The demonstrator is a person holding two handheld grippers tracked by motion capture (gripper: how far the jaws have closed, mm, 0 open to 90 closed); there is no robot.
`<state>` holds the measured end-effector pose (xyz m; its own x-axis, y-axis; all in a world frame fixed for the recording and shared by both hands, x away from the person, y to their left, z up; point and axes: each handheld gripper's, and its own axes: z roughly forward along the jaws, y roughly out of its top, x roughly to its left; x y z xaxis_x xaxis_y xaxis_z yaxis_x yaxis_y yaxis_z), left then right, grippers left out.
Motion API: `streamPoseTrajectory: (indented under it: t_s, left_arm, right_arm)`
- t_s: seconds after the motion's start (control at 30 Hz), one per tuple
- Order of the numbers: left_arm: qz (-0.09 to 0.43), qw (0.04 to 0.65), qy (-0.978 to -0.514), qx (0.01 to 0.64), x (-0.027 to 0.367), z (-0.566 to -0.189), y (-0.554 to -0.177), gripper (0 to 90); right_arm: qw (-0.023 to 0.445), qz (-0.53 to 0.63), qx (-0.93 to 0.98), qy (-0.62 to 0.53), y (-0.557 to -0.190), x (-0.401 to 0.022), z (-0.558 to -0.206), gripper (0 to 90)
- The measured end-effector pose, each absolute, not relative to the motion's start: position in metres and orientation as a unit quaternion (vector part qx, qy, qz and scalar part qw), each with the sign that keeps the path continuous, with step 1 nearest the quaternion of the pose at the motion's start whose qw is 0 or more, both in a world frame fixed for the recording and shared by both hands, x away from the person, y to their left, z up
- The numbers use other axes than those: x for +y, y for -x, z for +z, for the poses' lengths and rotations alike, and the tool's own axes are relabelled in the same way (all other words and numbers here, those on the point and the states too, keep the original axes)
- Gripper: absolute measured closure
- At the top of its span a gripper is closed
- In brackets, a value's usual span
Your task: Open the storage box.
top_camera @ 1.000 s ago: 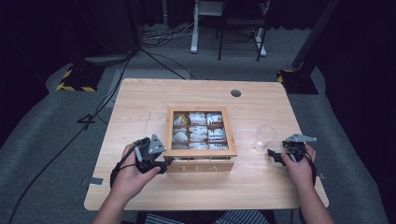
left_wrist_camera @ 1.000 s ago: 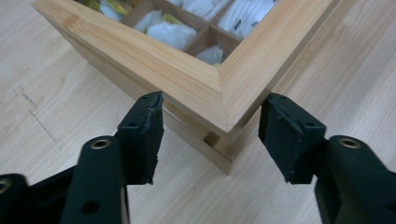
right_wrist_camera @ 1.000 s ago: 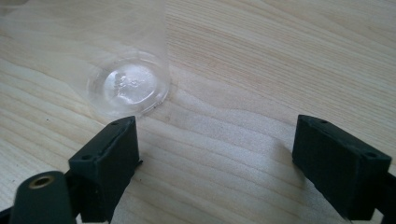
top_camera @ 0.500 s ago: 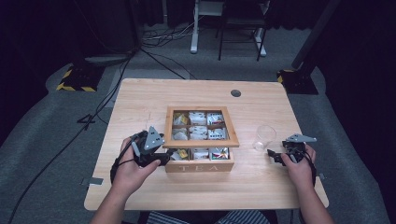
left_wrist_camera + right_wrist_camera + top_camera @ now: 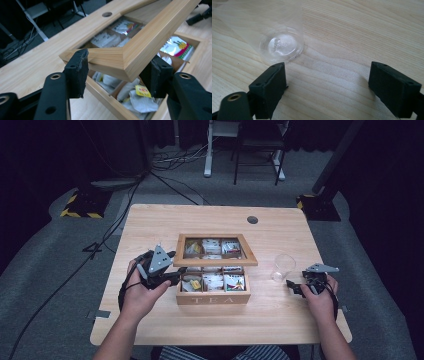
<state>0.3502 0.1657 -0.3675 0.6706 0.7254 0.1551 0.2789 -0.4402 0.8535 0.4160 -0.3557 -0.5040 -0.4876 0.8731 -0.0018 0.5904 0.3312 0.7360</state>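
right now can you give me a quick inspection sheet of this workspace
surface: light wooden table with a round hole near the far edge
job's things: wooden tea box, its framed lid raised partway, tea bags in the compartments
clutter: clear plastic cup upright beside the box
grippers: left gripper has just been closing, jaws on either side of the lid's corner; right gripper open, apart from the cup
cables: black cable at the left hand; more on the floor
surroundings: grey floor, dark room
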Motion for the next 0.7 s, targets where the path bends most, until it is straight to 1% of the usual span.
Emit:
streamPoseTrajectory:
  t_s: [0.03,0.13,0.17,0.2,0.4,0.57,0.7]
  left_arm:
    - [0.262,0.432,-0.805,0.311,0.166,-0.367,-0.351,44.6]
    - [0.261,0.440,-0.799,0.316,0.167,-0.367,-0.356,44.9]
    - [0.268,0.436,-0.799,0.316,0.167,-0.366,-0.357,45.6]
    - [0.274,0.433,-0.798,0.316,0.166,-0.366,-0.358,48.8]
    - [0.286,0.443,-0.785,0.323,0.166,-0.365,-0.368,51.7]
    - [0.295,0.459,-0.771,0.328,0.166,-0.361,-0.373,52.7]
    - [0.292,0.456,-0.771,0.335,0.165,-0.359,-0.374,53.2]
  right_arm:
    - [0.206,0.346,0.789,-0.464,-0.416,-0.355,-0.504,14.9]
    - [0.206,0.345,0.788,-0.466,-0.417,-0.355,-0.504,14.9]
    - [0.206,0.345,0.788,-0.467,-0.417,-0.355,-0.504,14.9]
    - [0.207,0.345,0.787,-0.469,-0.417,-0.354,-0.504,14.9]
    - [0.208,0.344,0.785,-0.470,-0.417,-0.354,-0.504,14.8]
    - [0.209,0.344,0.785,-0.471,-0.417,-0.354,-0.504,14.9]
    - [0.210,0.344,0.783,-0.474,-0.416,-0.353,-0.504,15.1]
